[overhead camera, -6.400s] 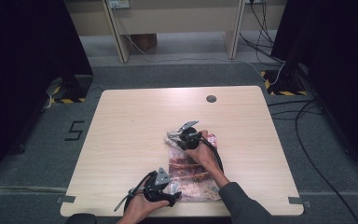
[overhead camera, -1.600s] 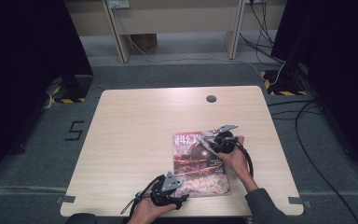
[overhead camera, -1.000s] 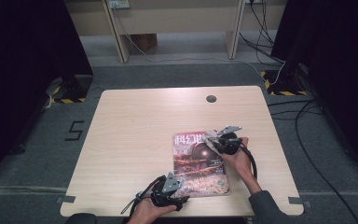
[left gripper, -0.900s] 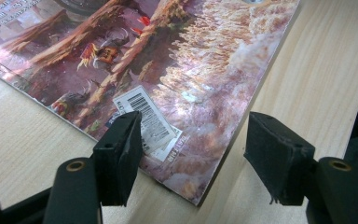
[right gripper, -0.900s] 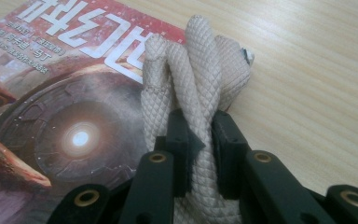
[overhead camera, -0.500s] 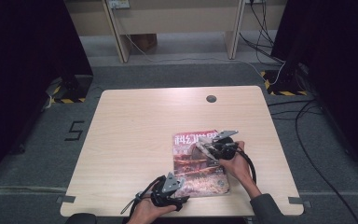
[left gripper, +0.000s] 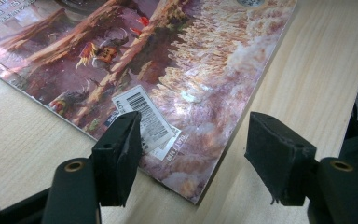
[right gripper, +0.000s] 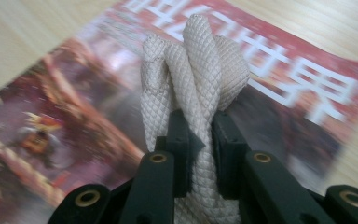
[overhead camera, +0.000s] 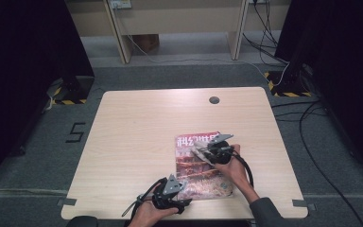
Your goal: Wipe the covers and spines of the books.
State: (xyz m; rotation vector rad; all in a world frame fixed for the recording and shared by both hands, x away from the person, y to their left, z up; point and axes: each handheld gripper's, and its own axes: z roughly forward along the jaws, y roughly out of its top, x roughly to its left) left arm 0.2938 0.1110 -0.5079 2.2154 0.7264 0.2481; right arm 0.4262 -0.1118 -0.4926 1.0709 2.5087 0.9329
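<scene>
Right tongs (right gripper: 200,135) pinched shut on a bunch of white rope (right gripper: 193,70), right over the top half of the magazine (overhead camera: 201,165). Magazine lying flat on the surface (overhead camera: 137,132), low and to the right in the high view. Left tongs (left gripper: 193,135) open, with nothing between them, waiting at the magazine's near corner by the barcode sticker (left gripper: 144,119). To do this step well: grip the rope hard so that no loop slips out. Lower it slowly and straight. Aim for the middle of the cover, not the edge. Let go only once the rope rests on the paper. Hold the left tongs quiet, or press that corner down softly if the magazine starts to slide. Hard to tell: whether the rope touches the cover or hangs just above it. Rope's lower end hidden behind the black jaws in the right gripper view. Cover blurry there too, so hard to read. Rope very small in the high view, half behind the hand (overhead camera: 234,165). Far end of the magazine cut off at the top of the left gripper view.
</scene>
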